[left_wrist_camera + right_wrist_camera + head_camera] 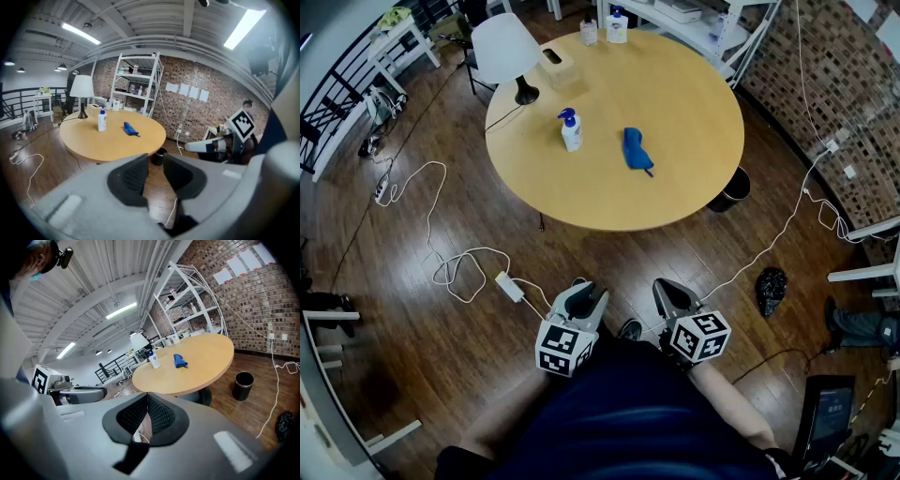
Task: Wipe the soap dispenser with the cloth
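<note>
A white soap dispenser (571, 130) with a blue pump stands left of centre on the round wooden table (694, 178). The crumpled blue cloth (636, 150) lies to its right. Both grippers hang low over the floor, well short of the table and close to the person's body. My left gripper (584, 298) has a narrow gap between its pads and holds nothing. My right gripper (672, 298) is shut and empty. The left gripper view shows the dispenser (101, 121) and cloth (131, 129) far off, beyond its gripper (156, 176). The right gripper view has the dispenser (154, 360) and cloth (180, 361) ahead of its gripper (147, 416).
A white lamp (502, 52), a tissue box (555, 66) and two bottles (617, 26) stand at the table's far side. A black bin (731, 190) sits by the table's right edge. White cables (459, 267) and a black bag (771, 289) lie on the wooden floor.
</note>
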The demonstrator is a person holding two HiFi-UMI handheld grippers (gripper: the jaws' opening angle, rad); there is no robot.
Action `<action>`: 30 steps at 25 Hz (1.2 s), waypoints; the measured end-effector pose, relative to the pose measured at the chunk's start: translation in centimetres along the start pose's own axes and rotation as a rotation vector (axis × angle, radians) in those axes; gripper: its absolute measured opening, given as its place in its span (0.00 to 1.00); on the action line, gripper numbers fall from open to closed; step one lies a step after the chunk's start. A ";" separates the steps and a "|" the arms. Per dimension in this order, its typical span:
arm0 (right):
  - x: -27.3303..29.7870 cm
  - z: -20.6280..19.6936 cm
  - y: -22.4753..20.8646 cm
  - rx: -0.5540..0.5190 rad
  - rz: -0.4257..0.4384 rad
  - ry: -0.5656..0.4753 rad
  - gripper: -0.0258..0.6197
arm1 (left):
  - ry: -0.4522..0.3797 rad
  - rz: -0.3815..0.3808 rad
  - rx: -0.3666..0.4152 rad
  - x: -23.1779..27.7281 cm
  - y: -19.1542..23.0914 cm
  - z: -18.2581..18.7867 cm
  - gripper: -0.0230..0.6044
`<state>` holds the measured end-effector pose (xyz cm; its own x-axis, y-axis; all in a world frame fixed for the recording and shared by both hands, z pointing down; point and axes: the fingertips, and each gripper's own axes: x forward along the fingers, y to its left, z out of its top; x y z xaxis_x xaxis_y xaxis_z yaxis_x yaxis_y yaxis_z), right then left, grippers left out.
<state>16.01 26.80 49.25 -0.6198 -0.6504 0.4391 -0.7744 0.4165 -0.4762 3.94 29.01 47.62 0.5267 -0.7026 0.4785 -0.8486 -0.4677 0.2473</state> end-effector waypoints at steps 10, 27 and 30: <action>11.2 8.0 -3.4 -0.019 -0.092 -0.014 0.06 | -0.041 0.057 0.007 9.0 15.0 7.5 0.40; 24.1 13.1 -13.6 -0.163 -0.308 0.228 0.35 | 0.172 0.102 0.338 29.1 30.4 13.3 0.50; 26.7 13.4 -16.1 -0.232 -0.307 0.295 0.36 | 0.197 0.076 0.340 28.6 29.0 13.0 0.37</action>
<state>13.64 -5.84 58.44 -0.3413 -0.5716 0.7462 -0.9144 0.3859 -0.1226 -4.99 -11.64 57.51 0.4151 -0.6411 0.6455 -0.8025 -0.5923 -0.0721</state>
